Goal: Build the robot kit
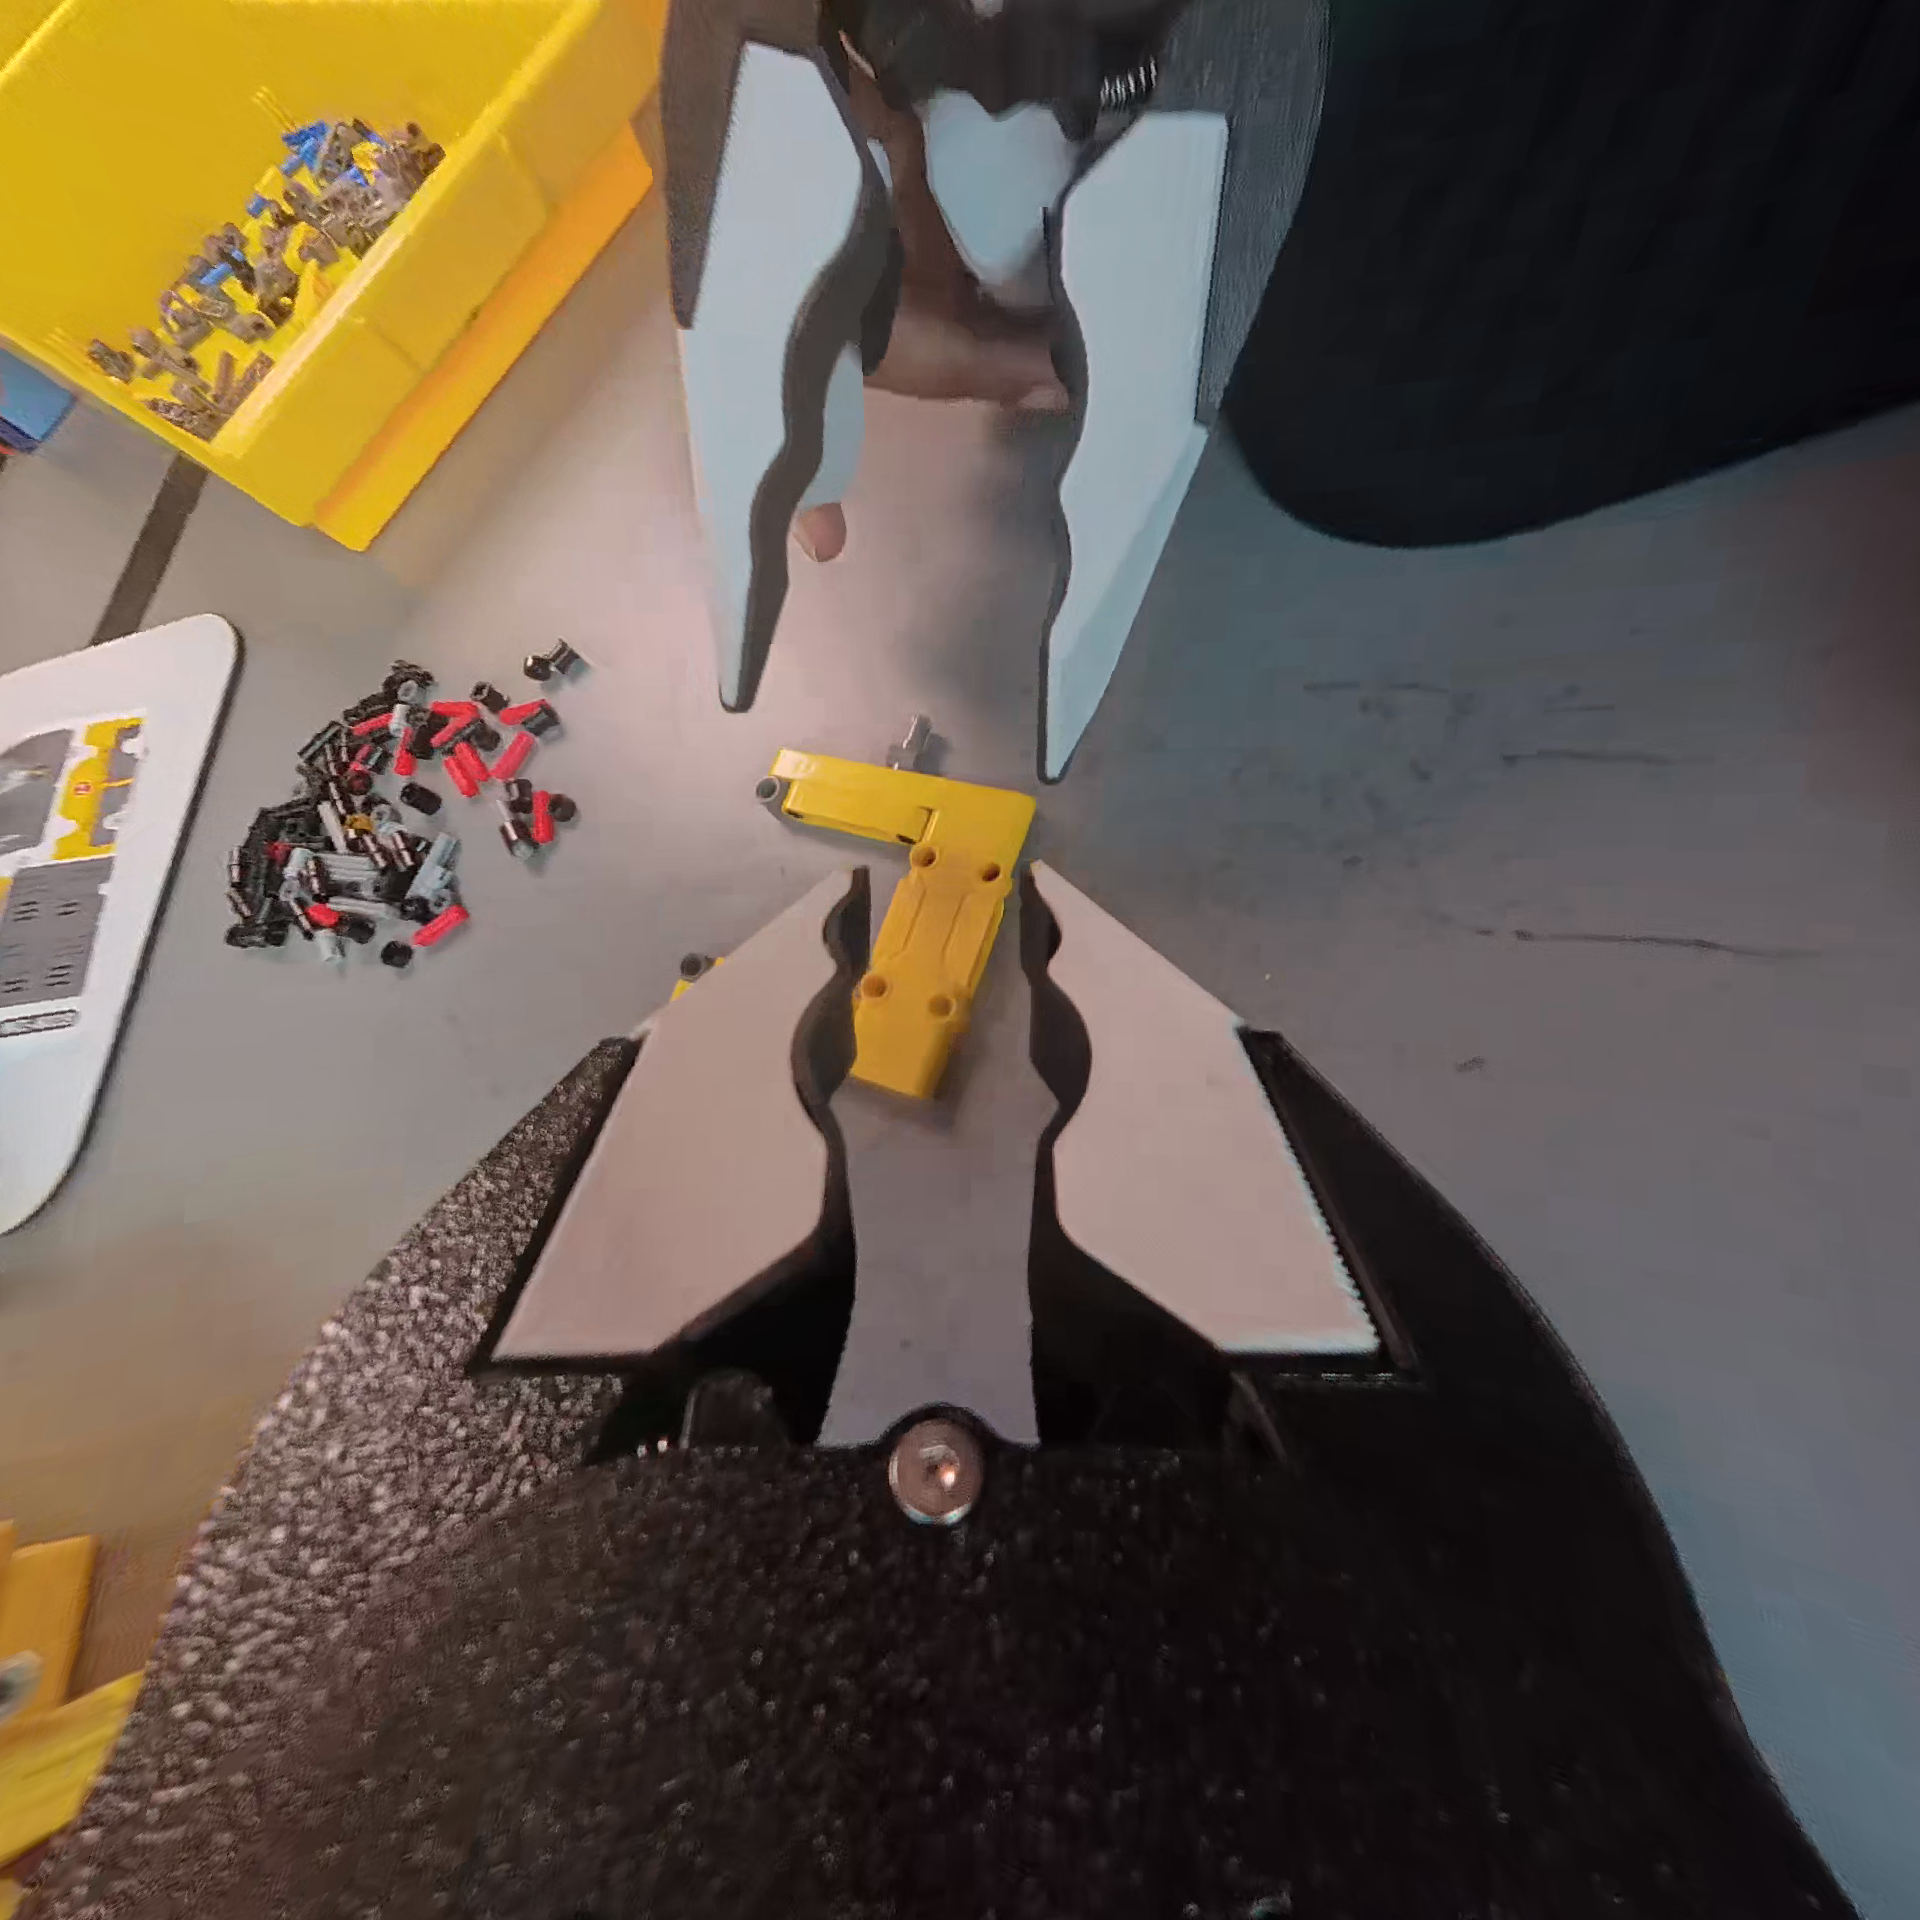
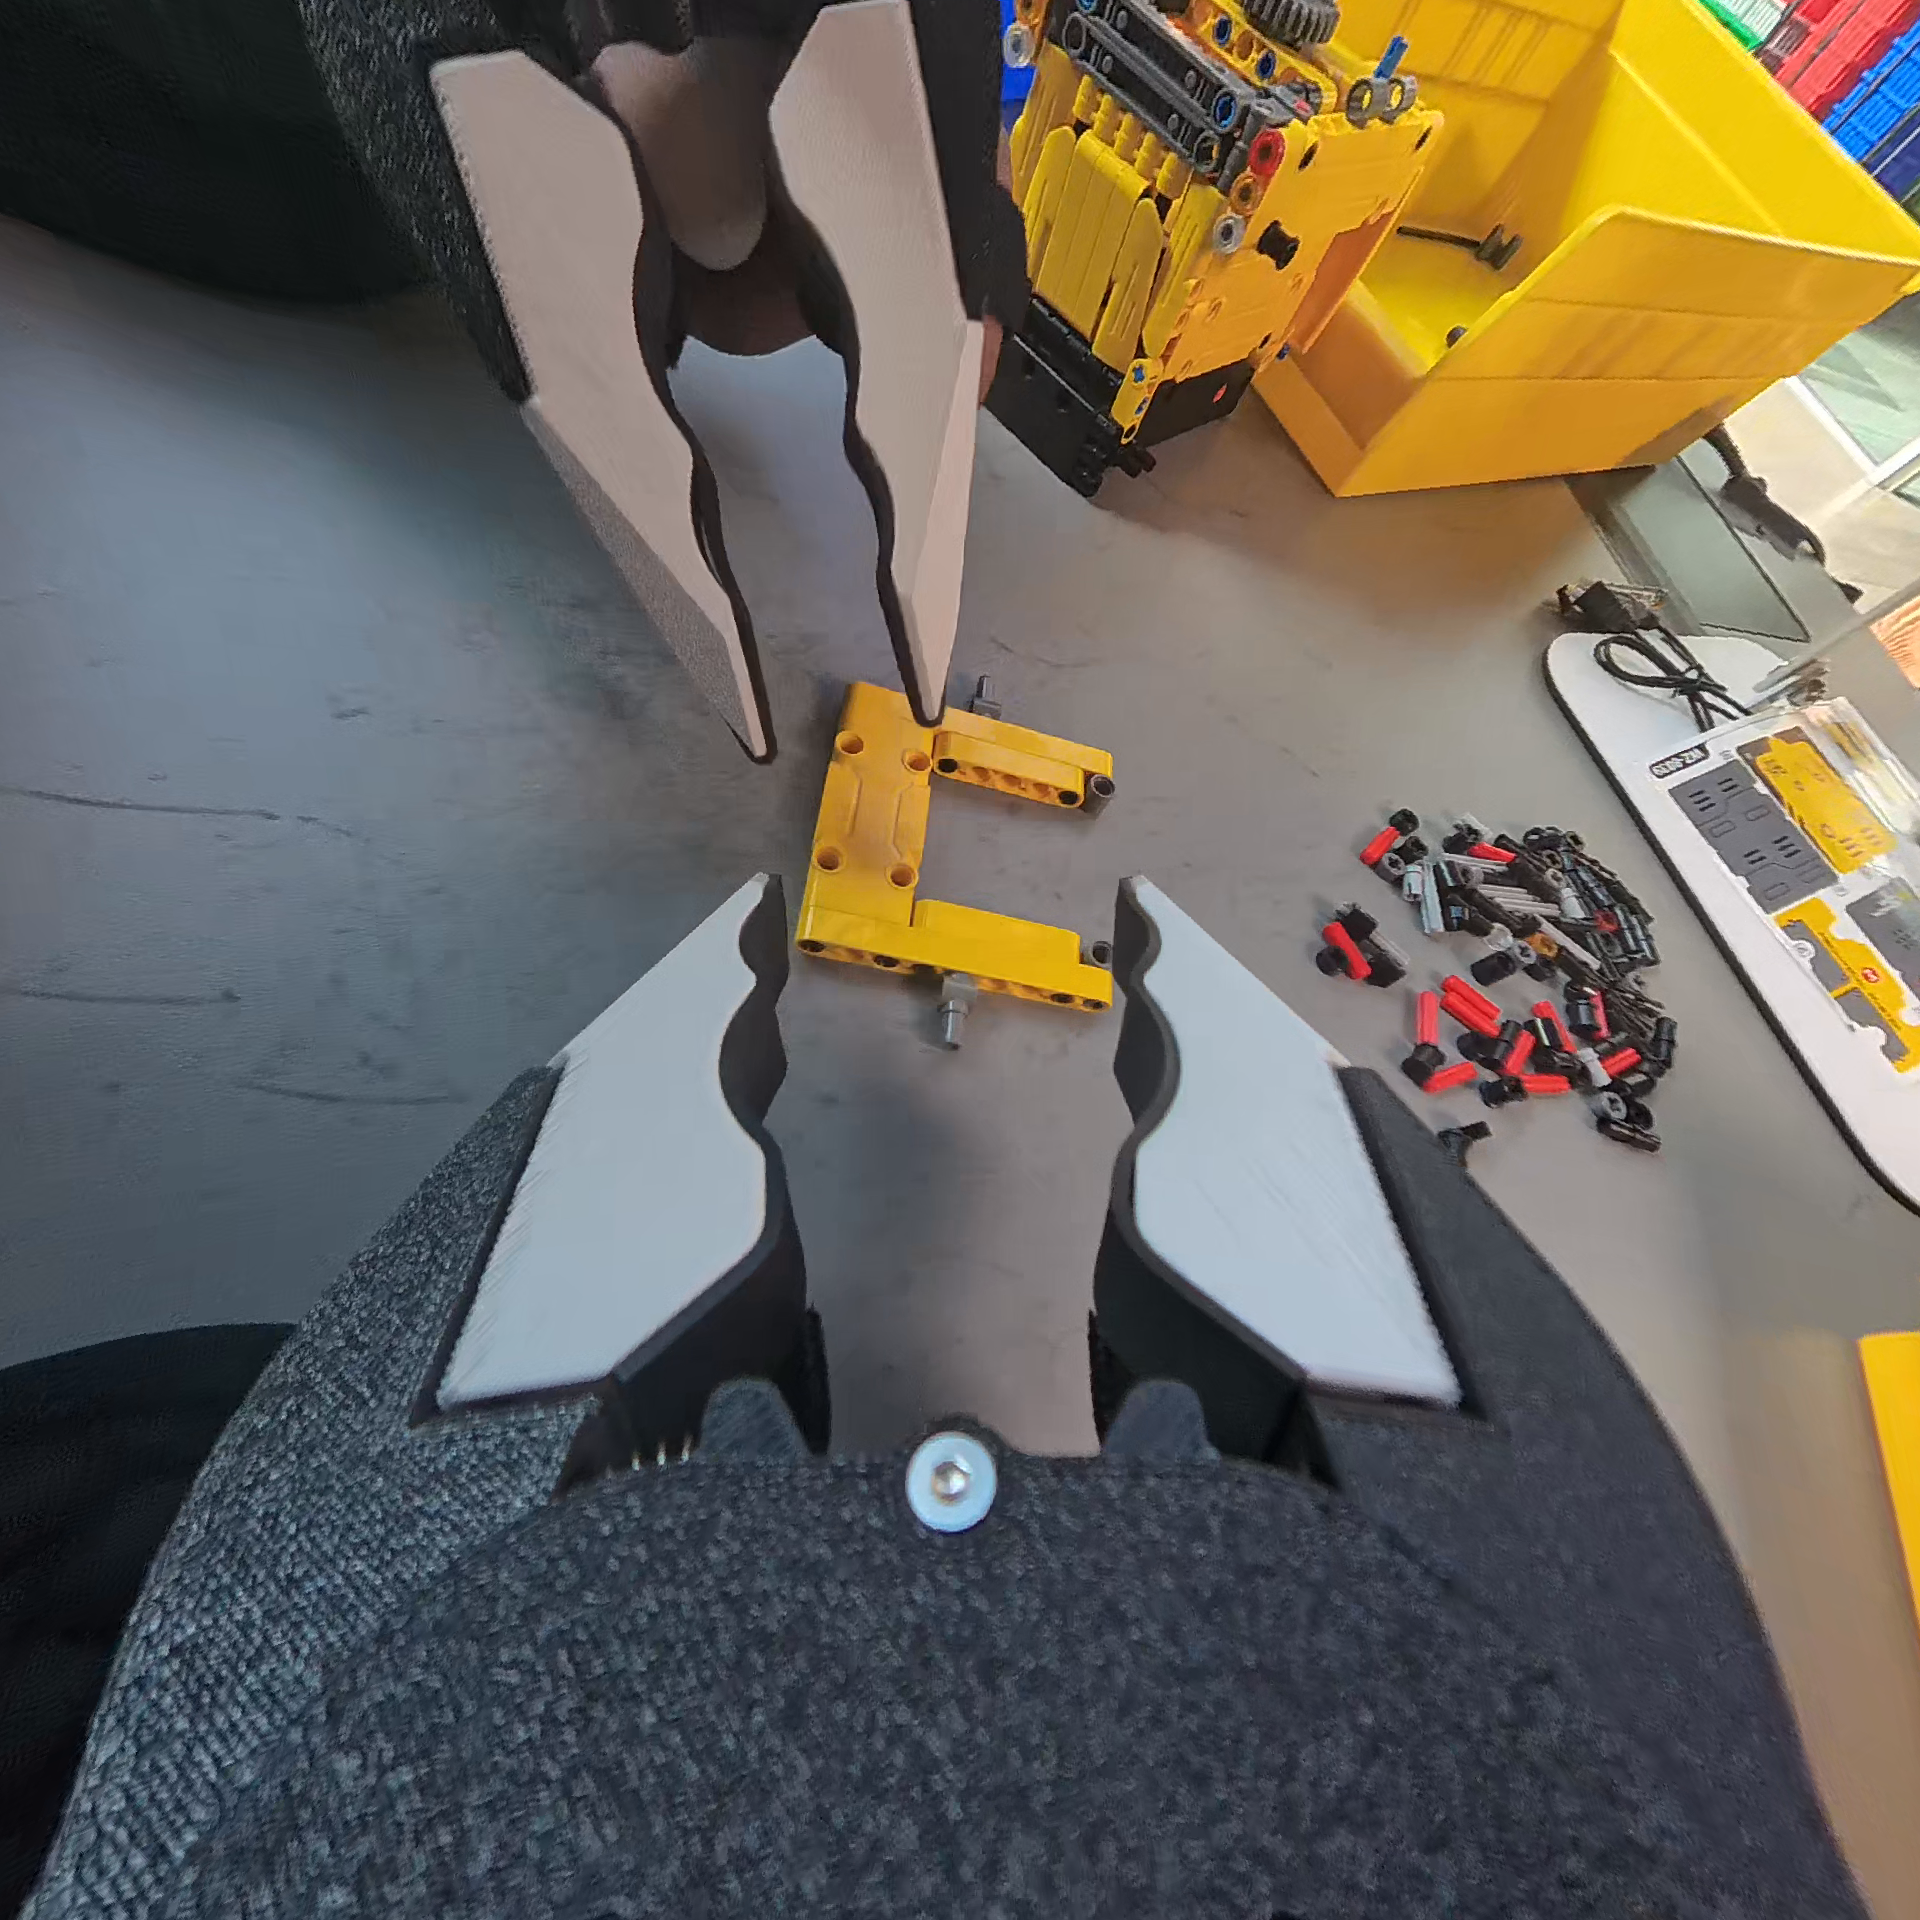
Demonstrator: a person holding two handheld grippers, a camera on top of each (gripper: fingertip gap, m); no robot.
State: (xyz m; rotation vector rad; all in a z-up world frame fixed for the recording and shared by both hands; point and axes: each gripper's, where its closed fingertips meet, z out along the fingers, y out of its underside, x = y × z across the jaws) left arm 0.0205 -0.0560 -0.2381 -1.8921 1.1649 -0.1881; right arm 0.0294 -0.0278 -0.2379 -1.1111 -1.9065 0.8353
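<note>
A yellow U-shaped brick assembly [image 2: 868,831] lies flat on the grey table: a flat panel with a beam at each end and grey pins sticking out. My left gripper [image 1: 945,873] is open and straddles the panel [image 1: 935,966], with a small gap on each side. In the right wrist view it [image 2: 846,736] comes in from the top, one tip over the panel's far corner. My right gripper [image 2: 951,883] is wide open and empty, and the near beam [image 2: 987,951] lies between its tips. In the left wrist view it [image 1: 896,740] faces me across the assembly.
A pile of small red, black and grey pins [image 2: 1507,966] lies beside the assembly, also in the left wrist view [image 1: 395,821]. A white board with a printed sheet [image 2: 1787,862], a yellow-and-black built model [image 2: 1174,239] and yellow bins [image 2: 1610,312] [image 1: 499,229] stand around. Dark fabric [image 1: 1558,260] lies at the table's edge. Left and right tips are no more than a few centimetres apart. The yellow-and-black built model [image 2: 1174,239] sits 15 cm or so from the ends of my left fingers.
</note>
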